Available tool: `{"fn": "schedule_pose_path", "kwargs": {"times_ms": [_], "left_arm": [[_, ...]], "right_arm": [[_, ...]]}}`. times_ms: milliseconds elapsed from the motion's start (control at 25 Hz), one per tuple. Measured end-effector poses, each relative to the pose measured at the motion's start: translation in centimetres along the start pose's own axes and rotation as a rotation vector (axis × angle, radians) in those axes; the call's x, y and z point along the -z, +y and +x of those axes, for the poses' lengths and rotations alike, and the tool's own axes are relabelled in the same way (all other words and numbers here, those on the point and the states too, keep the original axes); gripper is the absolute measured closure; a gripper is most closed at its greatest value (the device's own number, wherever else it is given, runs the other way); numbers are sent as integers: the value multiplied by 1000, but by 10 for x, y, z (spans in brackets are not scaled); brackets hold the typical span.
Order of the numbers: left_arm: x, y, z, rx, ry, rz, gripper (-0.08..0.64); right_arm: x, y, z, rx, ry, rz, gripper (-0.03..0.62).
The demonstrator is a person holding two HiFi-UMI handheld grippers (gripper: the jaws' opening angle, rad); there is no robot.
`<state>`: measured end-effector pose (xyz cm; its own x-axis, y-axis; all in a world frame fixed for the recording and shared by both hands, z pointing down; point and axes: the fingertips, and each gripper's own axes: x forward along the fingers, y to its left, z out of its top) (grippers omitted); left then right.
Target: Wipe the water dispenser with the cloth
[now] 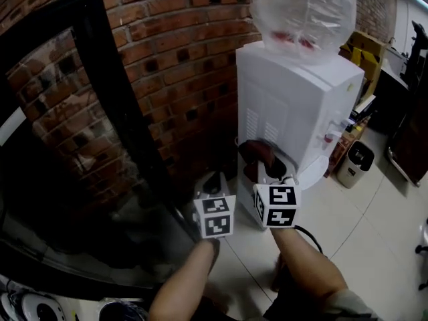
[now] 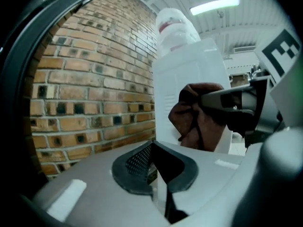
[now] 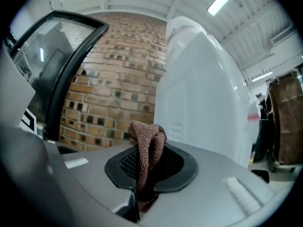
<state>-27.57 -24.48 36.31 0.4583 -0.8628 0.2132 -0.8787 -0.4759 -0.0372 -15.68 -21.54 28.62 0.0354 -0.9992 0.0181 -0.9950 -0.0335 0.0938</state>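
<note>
**Brown cloth pinched in right gripper beside white dispenser**

In the head view, the white box-shaped water dispenser (image 1: 294, 105) stood at the upper right of the frame. A clear plastic water bottle (image 1: 301, 12) sat upside down on its top. A red brick wall (image 1: 174, 59) ran behind it, and a black-framed glass door (image 1: 110, 105) filled the left of the frame. A pale tiled floor (image 1: 374, 246) lay at the lower right.

The right gripper (image 1: 262, 160) was held up in front of the dispenser's lower side panel, near the centre of the frame. Its jaws were narrow and clamped on a crumpled reddish-brown terry cloth (image 1: 257, 152).

In the right gripper view, the cloth (image 3: 147, 145) rose in a bunched fold out of the black pads of the right gripper (image 3: 144, 174) at lower centre. The dispenser (image 3: 203, 103) filled the right half of that frame. Whether the cloth touched the panel could not be told.

The left gripper (image 1: 212, 180) hung just left of the right one in the head view, lower and nearer the brick wall. In the left gripper view, the jaws of the left gripper (image 2: 158, 174) were drawn together to a thin slit with nothing between them. Beyond them, at centre right, the cloth (image 2: 196, 122) drooped from the right gripper (image 2: 213, 102), in front of the dispenser (image 2: 189, 74).
</note>
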Motion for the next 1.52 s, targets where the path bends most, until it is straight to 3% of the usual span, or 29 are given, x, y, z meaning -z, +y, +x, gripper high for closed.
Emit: {"fn": "schedule_pose_path", "kwargs": {"times_ms": [160, 360, 560, 720, 1040, 1520], "left_arm": [[-66, -8, -19, 48, -83, -7, 560], [-155, -14, -38, 85, -208, -10, 560], [-225, -26, -55, 112, -295, -2, 560], [-258, -43, -66, 134, -338, 35, 560], [-245, -51, -54, 133, -289, 34, 560], [-166, -45, -29, 123, -174, 7, 560]], "right_arm": [[-80, -6, -12, 10, -101, -14, 537], [-152, -20, -24, 55, -195, -29, 537], [-205, -34, -32, 107, -257, -41, 537], [-226, -50, -35, 159, -255, -41, 537], [-208, -61, -26, 195, -175, -64, 537], [-121, -53, -16, 193, -43, -34, 537]]}}
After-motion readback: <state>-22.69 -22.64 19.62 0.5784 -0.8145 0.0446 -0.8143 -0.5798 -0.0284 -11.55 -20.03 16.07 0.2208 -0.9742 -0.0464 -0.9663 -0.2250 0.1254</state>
